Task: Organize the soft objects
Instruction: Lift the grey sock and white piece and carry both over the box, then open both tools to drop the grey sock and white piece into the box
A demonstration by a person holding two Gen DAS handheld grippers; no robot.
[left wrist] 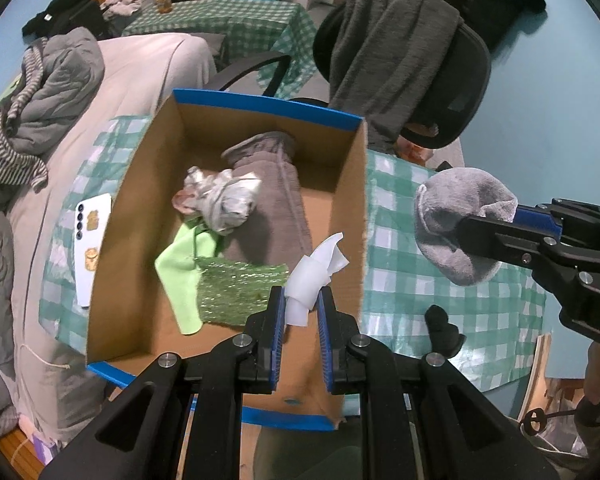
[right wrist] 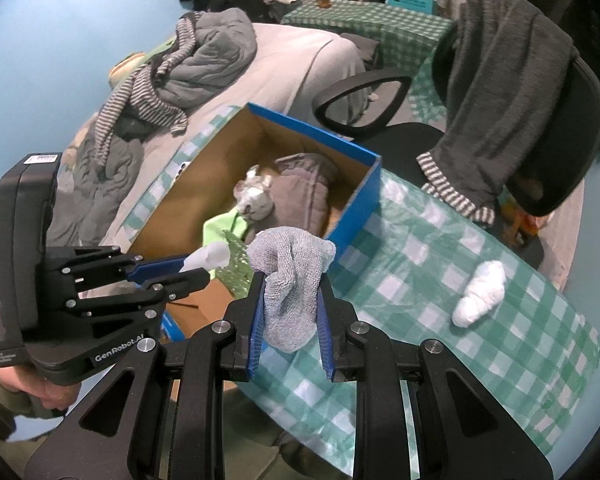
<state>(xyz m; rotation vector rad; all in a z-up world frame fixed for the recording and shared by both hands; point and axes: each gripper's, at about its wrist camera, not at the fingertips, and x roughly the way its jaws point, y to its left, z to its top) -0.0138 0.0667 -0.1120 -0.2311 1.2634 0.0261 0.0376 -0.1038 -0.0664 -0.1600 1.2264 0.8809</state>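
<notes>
An open cardboard box (left wrist: 148, 184) with blue edges stands on the green checked tablecloth (left wrist: 420, 292). Inside lie a brown-grey folded towel (left wrist: 276, 200), a white-grey crumpled cloth (left wrist: 220, 196), a light green cloth (left wrist: 180, 272) and a green glittery piece (left wrist: 236, 292). My left gripper (left wrist: 302, 300) hangs over the box's near end, shut on a white soft piece (left wrist: 320, 272). To the right of the box, over the tablecloth, my right gripper (right wrist: 290, 300) is shut on a grey sock (right wrist: 292, 276); the same grey sock (left wrist: 460, 228) shows in the left wrist view.
A white rolled sock (right wrist: 480, 298) lies on the tablecloth to the right. A black office chair (right wrist: 540, 120) draped with a grey garment stands behind the table. A bed (left wrist: 100, 100) with heaped clothes runs along the left. A white phone (left wrist: 90, 248) lies left of the box.
</notes>
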